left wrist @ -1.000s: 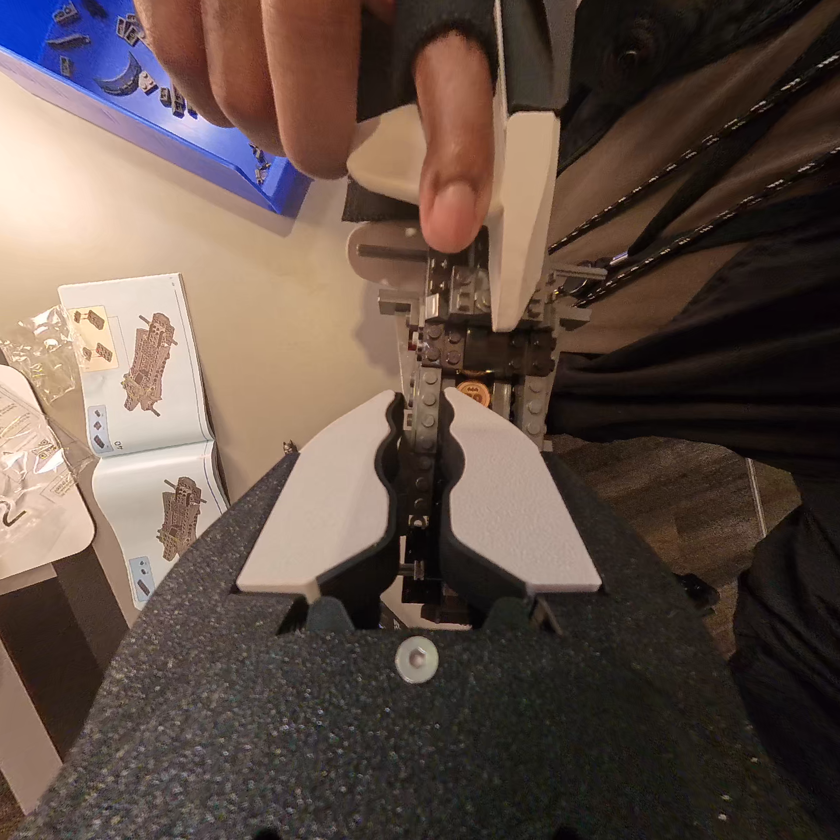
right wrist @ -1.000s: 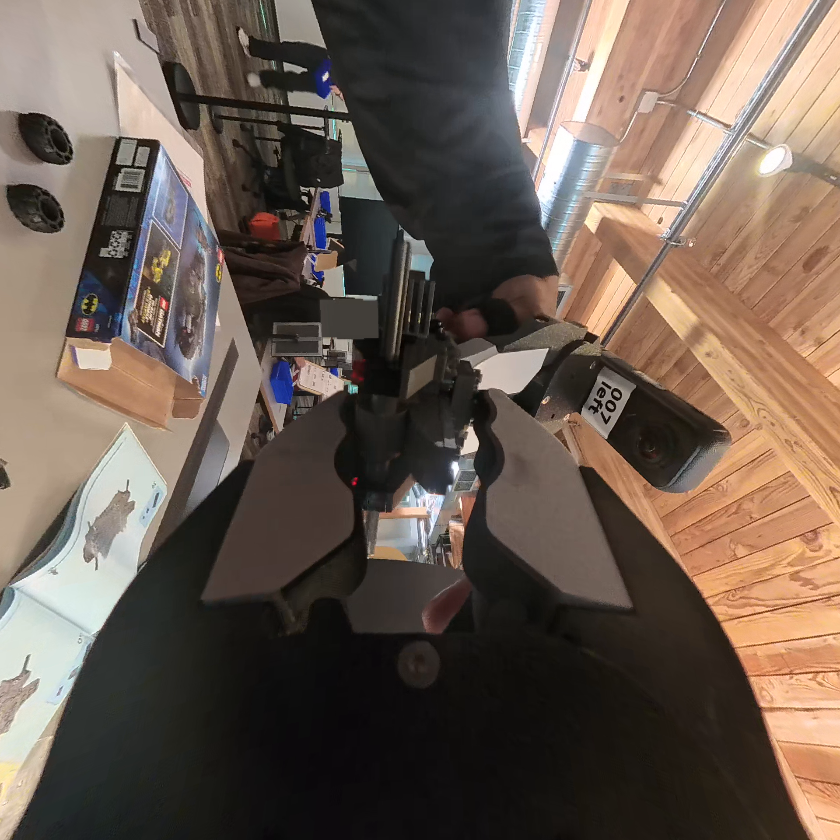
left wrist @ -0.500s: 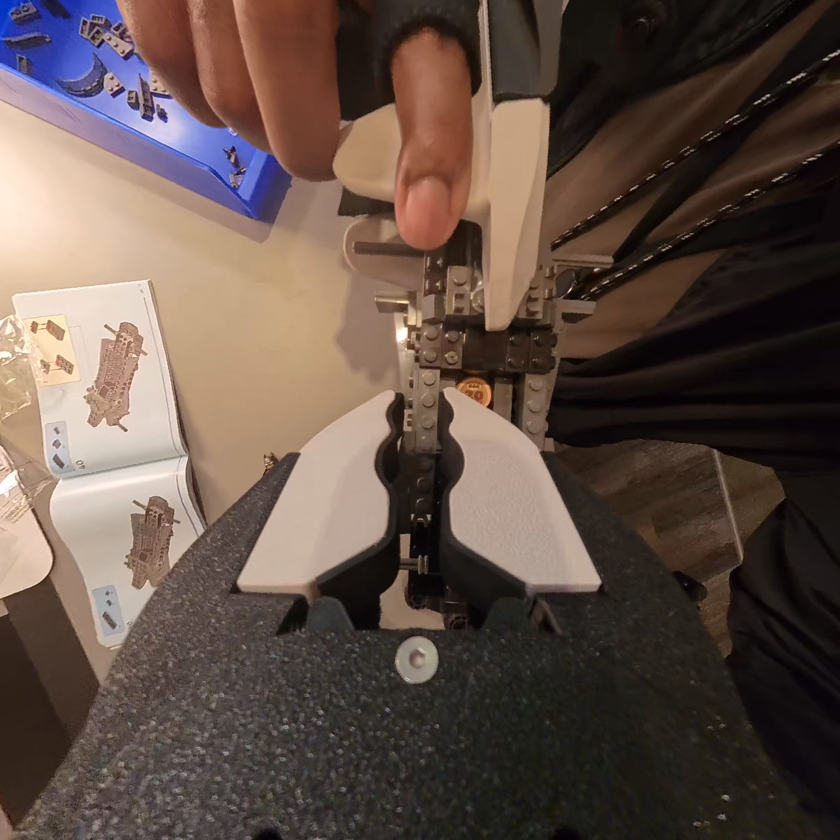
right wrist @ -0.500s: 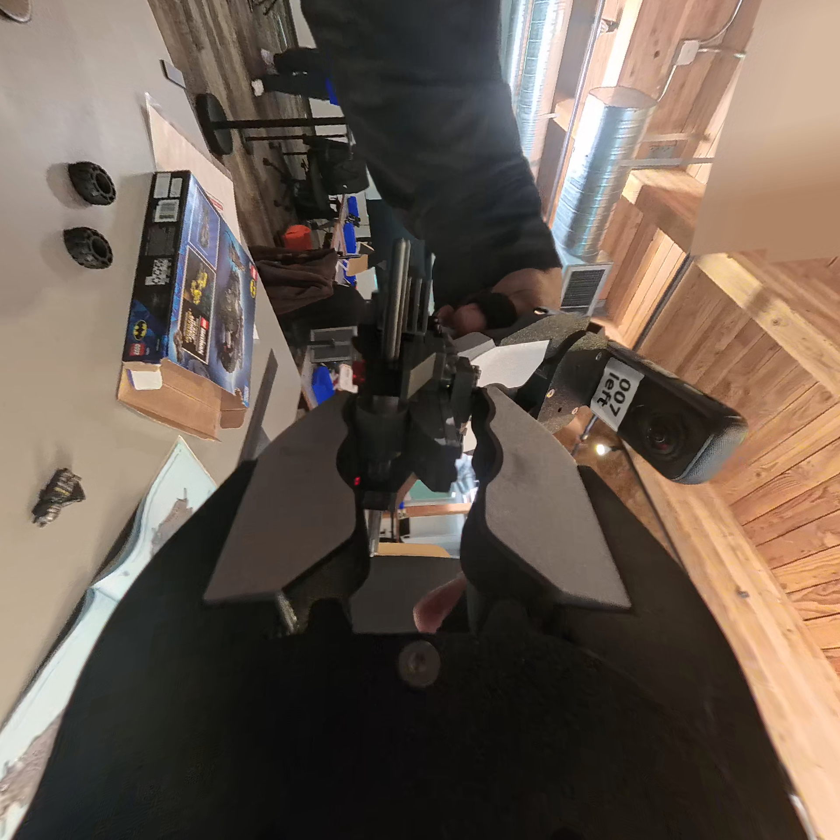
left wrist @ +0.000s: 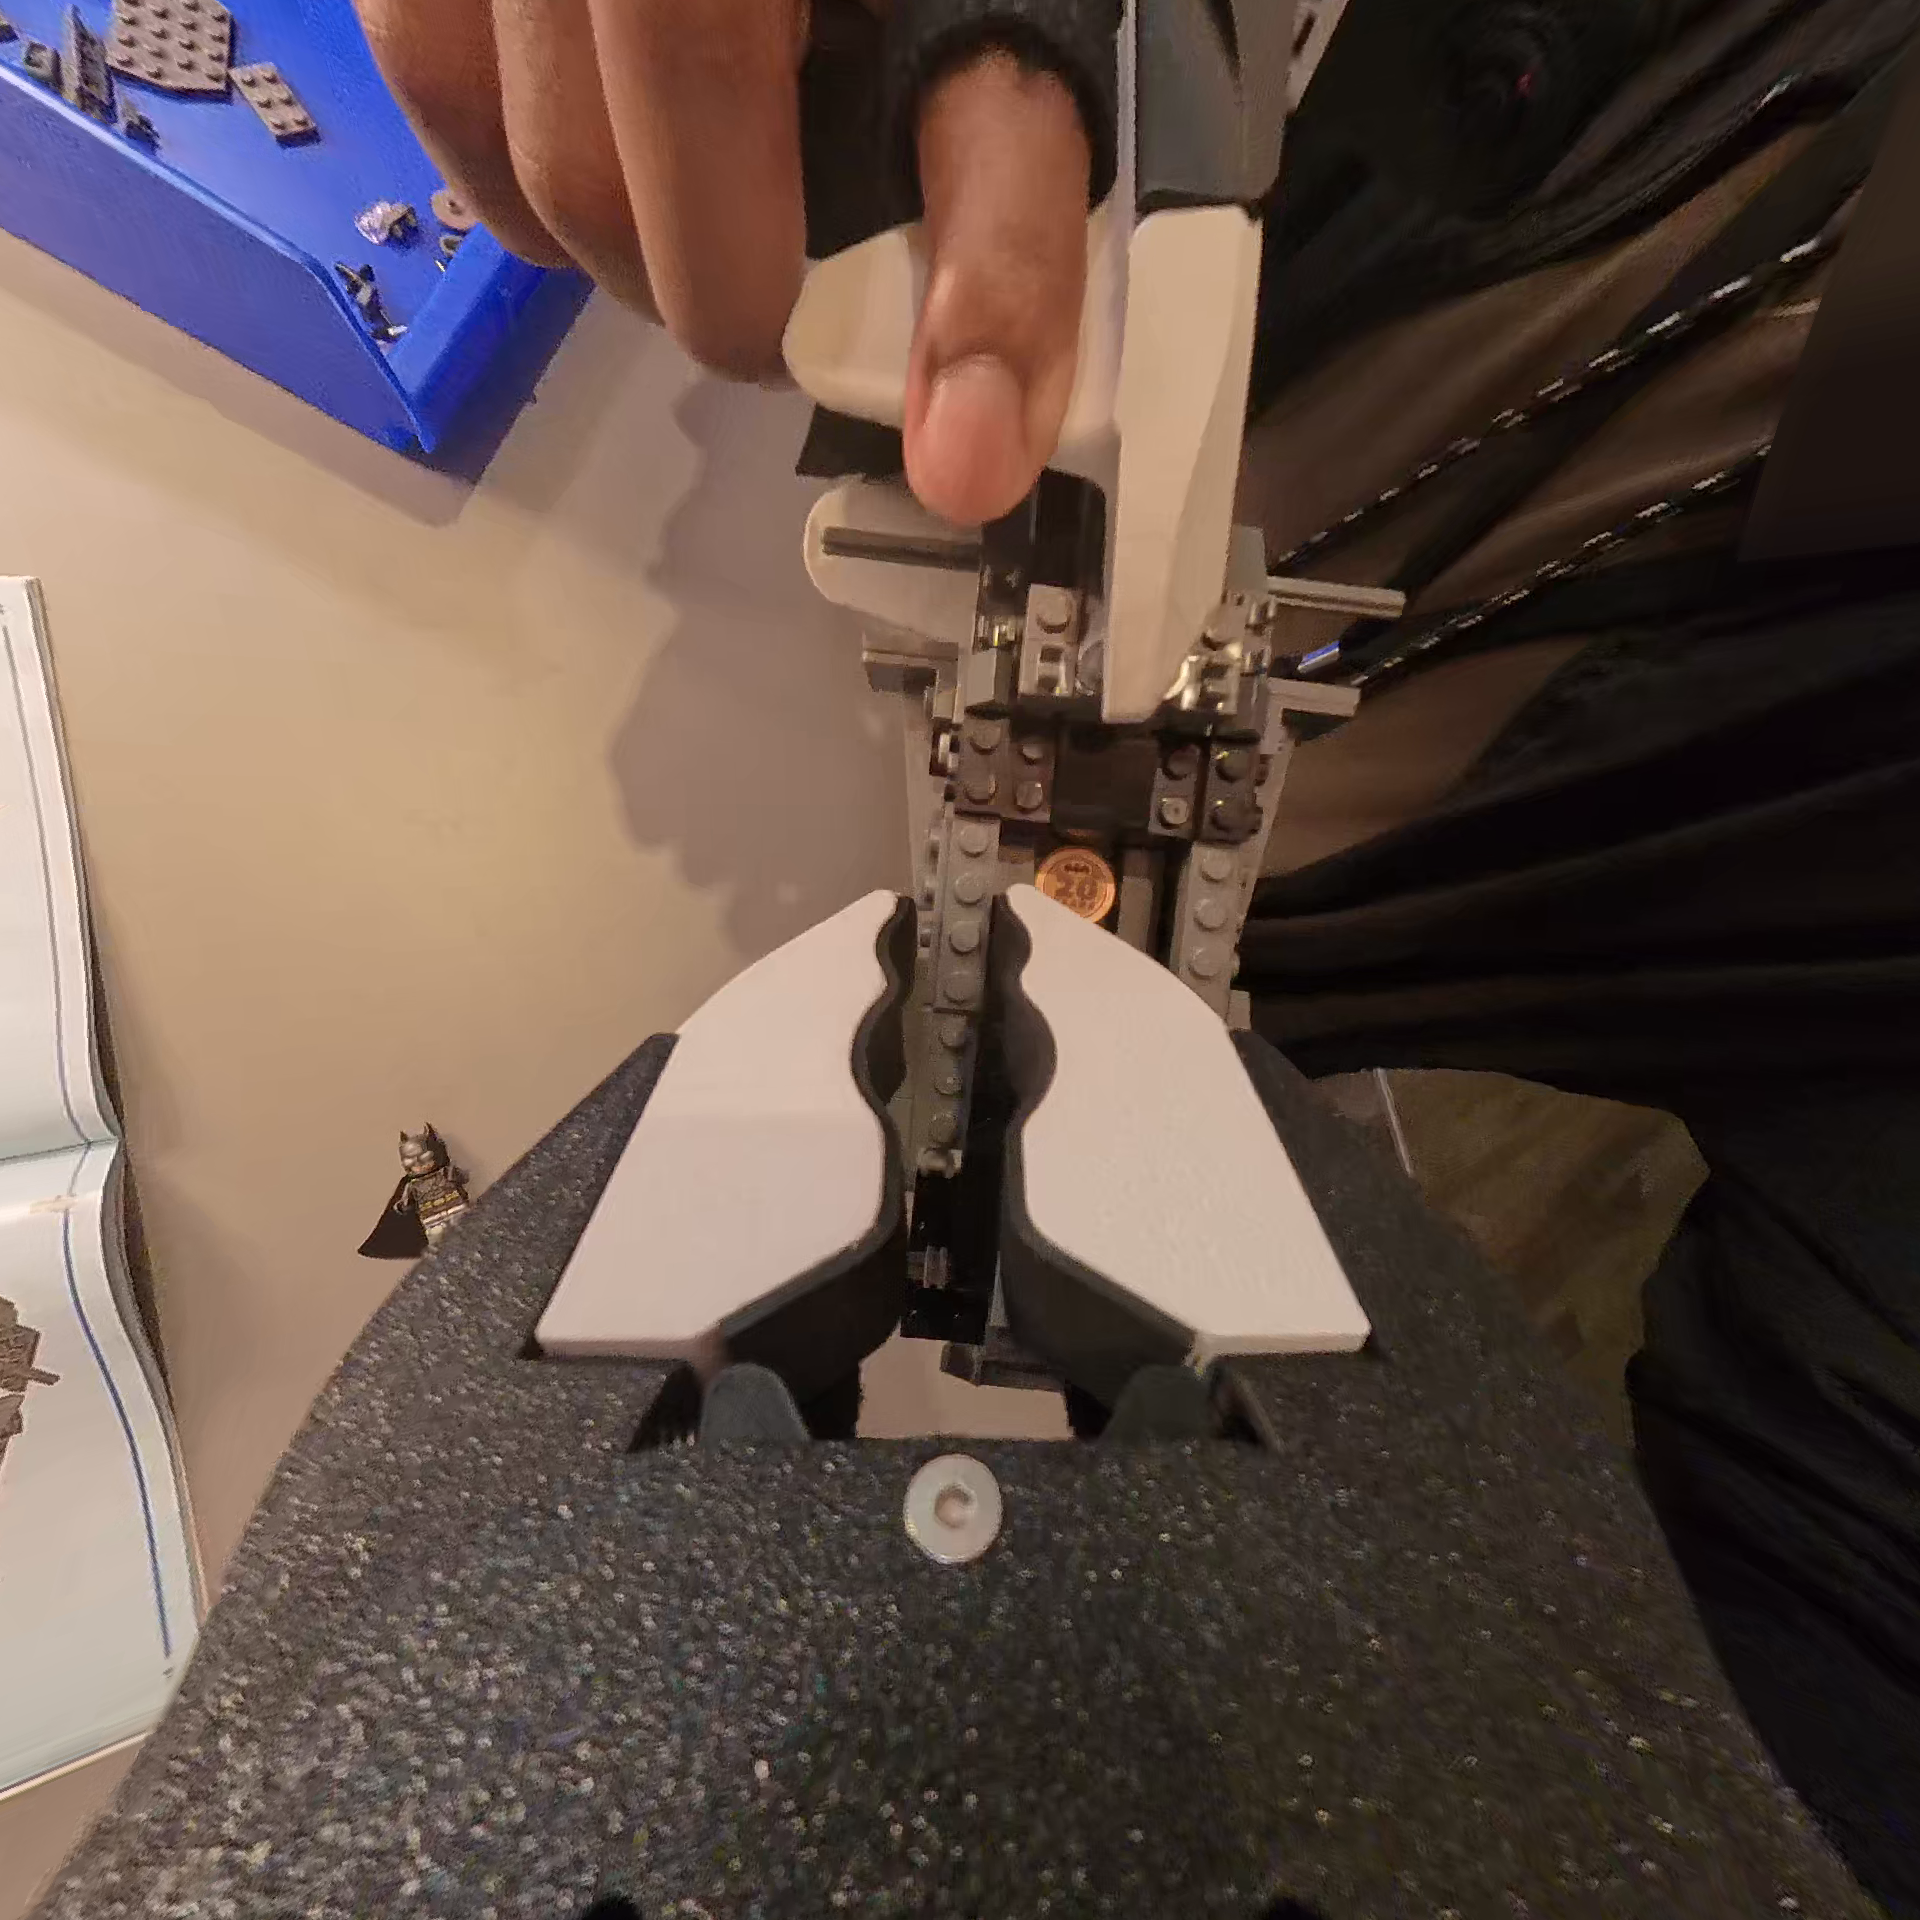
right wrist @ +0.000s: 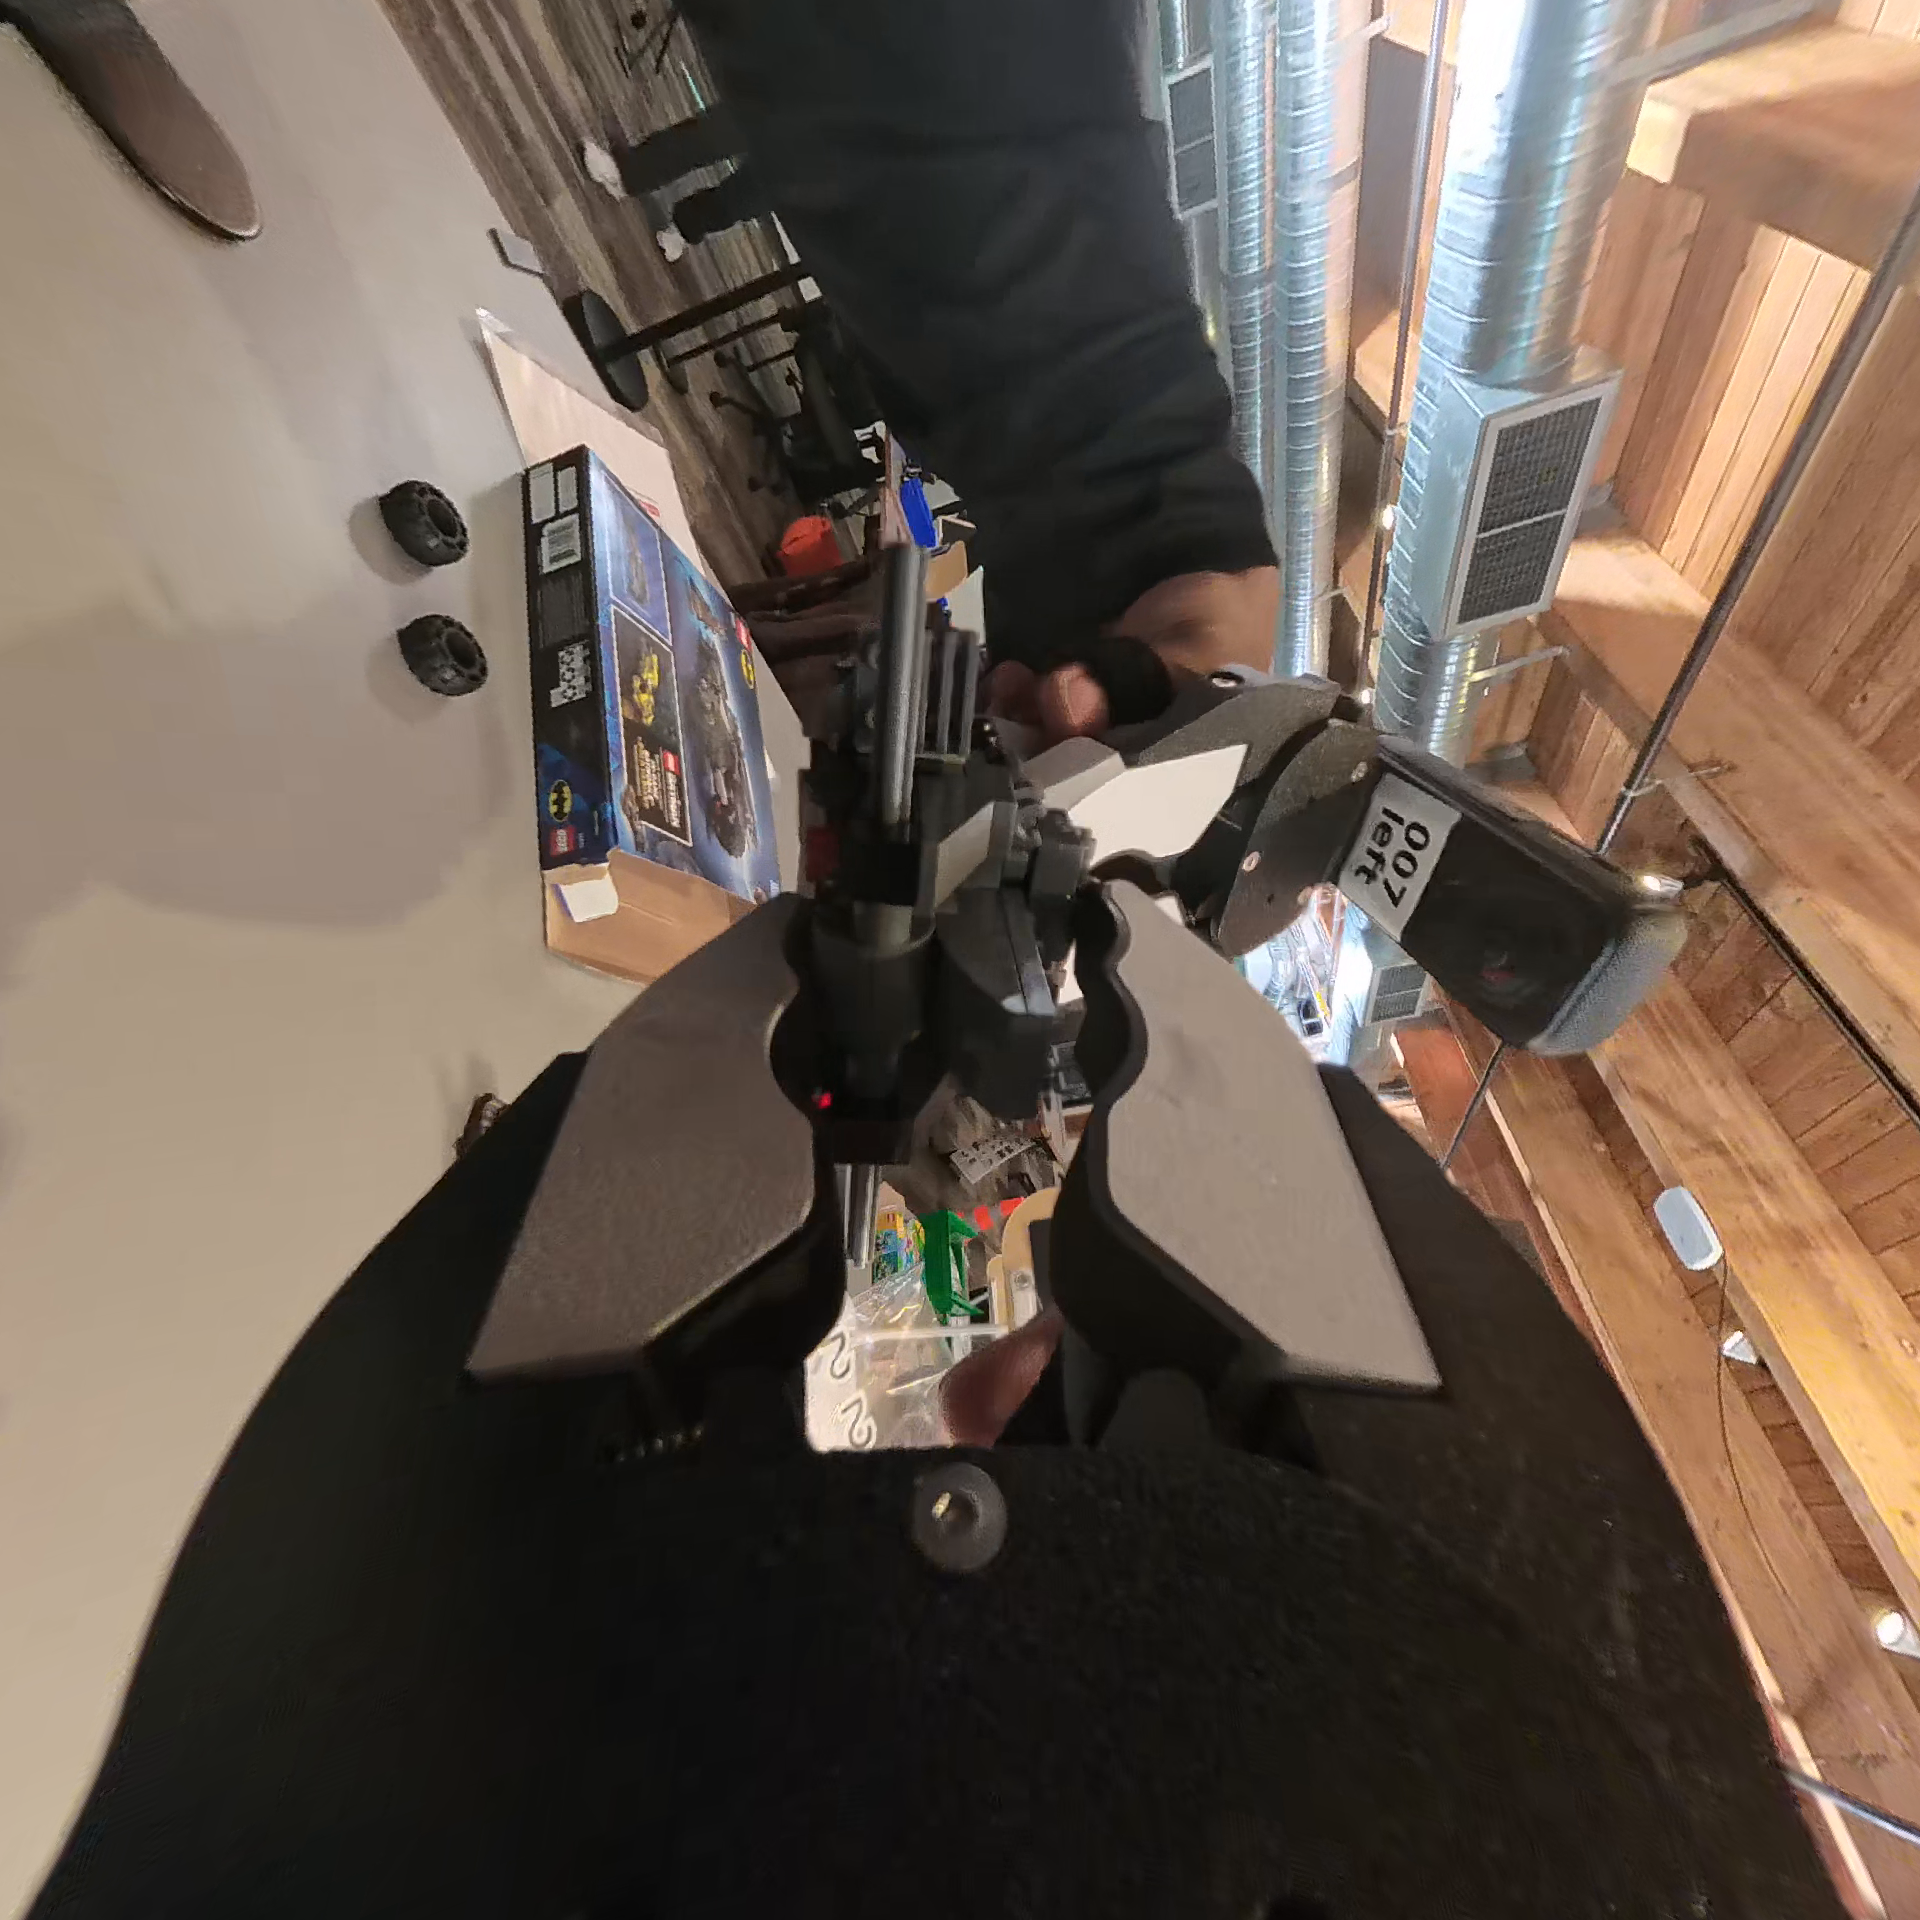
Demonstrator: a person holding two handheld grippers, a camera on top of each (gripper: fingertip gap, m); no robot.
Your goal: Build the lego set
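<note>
- Left gripper (left wrist: 958, 914): jaws narrow, clamped on a grey studded strip of the brick model (left wrist: 1101, 790); both pads press on the strip's sides.
- The model runs forward from the left jaws: grey and dark grey studded plates, black core, a round copper-coloured tile (left wrist: 1077, 881) just right of the jaw tips.
- Right gripper (right wrist: 940, 914): jaws set moderately wide, closed on the dark end of the same model (right wrist: 914, 831). Left pad presses on a dark cylindrical part; at the right pad, contact is hard to judge.
- In the left wrist view the right gripper's pale fingers (left wrist: 1174, 468) come in from ahead onto the model's far end; a hand (left wrist: 727, 156) wraps that gripper, one fingertip touching the model.
- In the right wrist view the left gripper (right wrist: 1081, 774) comes in from the upper right, its pale fingers on the model; its camera housing (right wrist: 1496, 914) sits right of the jaws.
- Model is held in the air between both grippers, above the worktop (left wrist: 364, 727).
- Left of the left jaws: a small caped figure (left wrist: 424, 1184) standing on the worktop, an open booklet (left wrist: 62, 1143) farther left, a blue tray (left wrist: 260, 239) with loose grey pieces ahead-left.
- Left of the right jaws: a printed box (right wrist: 634, 686), two black wheels (right wrist: 426, 525) beyond it.
- Person's dark sleeve (right wrist: 1018, 312) ahead of the right jaws.
</note>
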